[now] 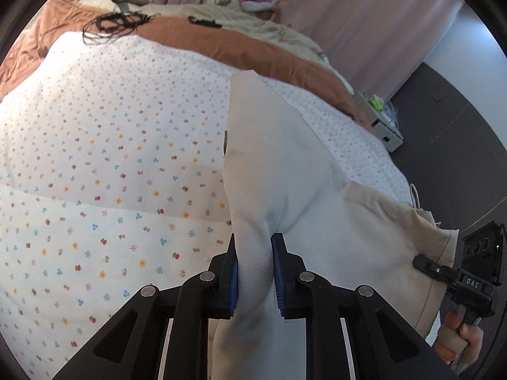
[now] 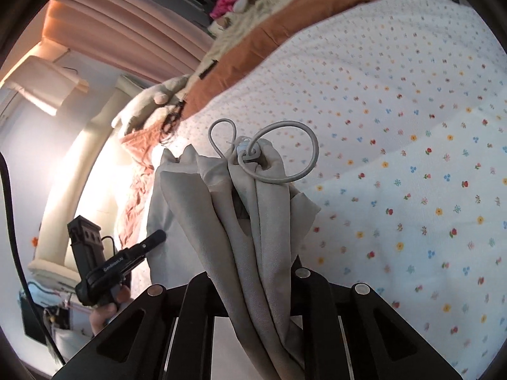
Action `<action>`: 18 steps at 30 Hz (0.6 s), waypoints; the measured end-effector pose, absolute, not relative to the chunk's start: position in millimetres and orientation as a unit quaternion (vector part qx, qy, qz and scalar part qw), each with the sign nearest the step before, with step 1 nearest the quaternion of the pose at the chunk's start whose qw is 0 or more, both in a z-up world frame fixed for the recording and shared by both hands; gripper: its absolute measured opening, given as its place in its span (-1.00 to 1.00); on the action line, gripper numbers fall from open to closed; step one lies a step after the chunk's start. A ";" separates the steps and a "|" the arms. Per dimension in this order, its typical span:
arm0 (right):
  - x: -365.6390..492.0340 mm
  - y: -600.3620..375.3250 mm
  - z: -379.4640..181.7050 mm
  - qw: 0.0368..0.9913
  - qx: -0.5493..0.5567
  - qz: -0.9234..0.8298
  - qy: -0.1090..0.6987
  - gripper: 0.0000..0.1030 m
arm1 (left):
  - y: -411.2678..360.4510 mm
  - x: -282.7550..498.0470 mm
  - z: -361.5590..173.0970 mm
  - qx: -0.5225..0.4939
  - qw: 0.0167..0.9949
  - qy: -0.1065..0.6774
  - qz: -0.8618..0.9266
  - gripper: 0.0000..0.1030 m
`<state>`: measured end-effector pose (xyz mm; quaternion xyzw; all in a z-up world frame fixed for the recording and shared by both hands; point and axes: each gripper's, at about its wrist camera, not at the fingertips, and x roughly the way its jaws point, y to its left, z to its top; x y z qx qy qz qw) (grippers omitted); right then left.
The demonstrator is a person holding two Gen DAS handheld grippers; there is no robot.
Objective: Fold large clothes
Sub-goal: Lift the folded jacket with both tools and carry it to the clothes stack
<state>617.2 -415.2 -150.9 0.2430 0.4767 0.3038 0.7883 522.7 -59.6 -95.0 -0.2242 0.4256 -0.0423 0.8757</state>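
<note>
Left wrist view shows the left gripper pinching a fold of the pale beige garment above the flowered bedspread; the right gripper clamps its bunched drawstring end, lifted clear.

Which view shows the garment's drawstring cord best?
The right wrist view: the grey drawstring cord loops clearly above the bunched beige garment, which the right hand-held gripper clamps. The left wrist view shows only a short pale bit of cord at the garment's far edge.
</note>
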 end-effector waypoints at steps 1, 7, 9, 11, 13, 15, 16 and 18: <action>611.0 -415.7 -144.3 0.792 0.242 0.306 0.470 -0.73 | -60.1 518.0 -88.5 -0.225 0.878 0.420 -0.045 -0.63; 572.4 -420.0 -106.9 0.805 0.250 0.313 0.437 -0.73 | -67.5 484.1 -50.4 -0.223 0.893 0.386 -0.056 -0.65; 556.3 -421.5 -94.0 0.810 0.248 0.314 0.428 -0.73 | -70.0 472.3 -38.5 -0.225 0.897 0.376 -0.062 -0.67; 540.7 -420.9 -81.2 0.816 0.245 0.313 0.419 -0.73 | -73.2 461.8 -26.7 -0.228 0.900 0.366 -0.070 -0.68; 526.3 -423.0 -68.8 0.822 0.242 0.310 0.411 -0.73 | -76.0 450.3 -15.5 -0.229 0.902 0.358 -0.079 -0.68; 511.7 -427.0 -56.6 0.828 0.242 0.310 0.400 -0.73 | -80.2 440.3 -4.4 -0.231 0.903 0.351 -0.090 -0.69; 503.8 -430.0 -49.5 0.832 0.240 0.311 0.392 -0.73 | -83.0 435.8 0.8 -0.232 0.904 0.347 -0.095 -0.69; 487.9 -436.4 -35.6 0.838 0.239 0.312 0.379 -0.73 | -90.1 427.3 12.1 -0.233 0.905 0.340 -0.105 -0.70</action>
